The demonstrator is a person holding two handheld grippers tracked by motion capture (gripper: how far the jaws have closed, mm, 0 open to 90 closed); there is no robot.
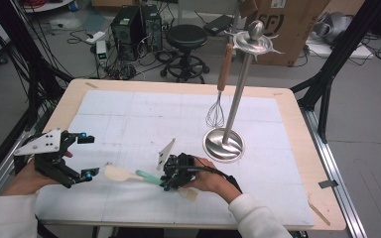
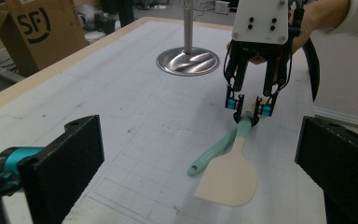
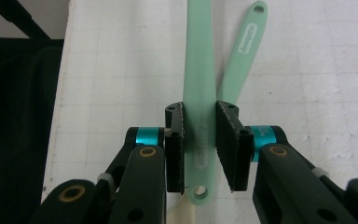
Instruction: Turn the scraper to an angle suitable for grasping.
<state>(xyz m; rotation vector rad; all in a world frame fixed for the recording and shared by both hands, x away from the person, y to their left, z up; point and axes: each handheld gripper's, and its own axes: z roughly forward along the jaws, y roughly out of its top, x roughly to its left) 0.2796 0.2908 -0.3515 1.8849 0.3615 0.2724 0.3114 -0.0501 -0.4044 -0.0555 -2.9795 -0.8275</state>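
Table (image 1: 297, 130) of pale wood comes first, with a white gridded mat (image 1: 144, 114) covering almost all of its top. The one tall thing on it is a steel utensil stand (image 1: 238, 99), a round base and a slim pole, set toward the far right of the mat. A whisk (image 1: 215, 114) with a wooden handle hangs from the stand's top ring, just to its left, with the wire end down near the base.

Well to the left of the stand, at the near edge, the person's left gripper (image 1: 90, 155) is held off the mat. Its jaws are spread wide with nothing between them.

Closer to the stand, just in front of its base and a little left, the right gripper (image 1: 164, 181) points down at the mat. It is pinching the hole end of a mint-handled spatula (image 1: 116, 173). In the right gripper view both pads sit tight against the sides of that handle. The spatula lies flat, and its cream blade points away from the stand toward the left gripper.

A second spatula (image 2: 214, 151) of the same kind lies crossed under the first. Its blade is tucked by the right hand, on the stand's side, and its handle runs out toward the left gripper.
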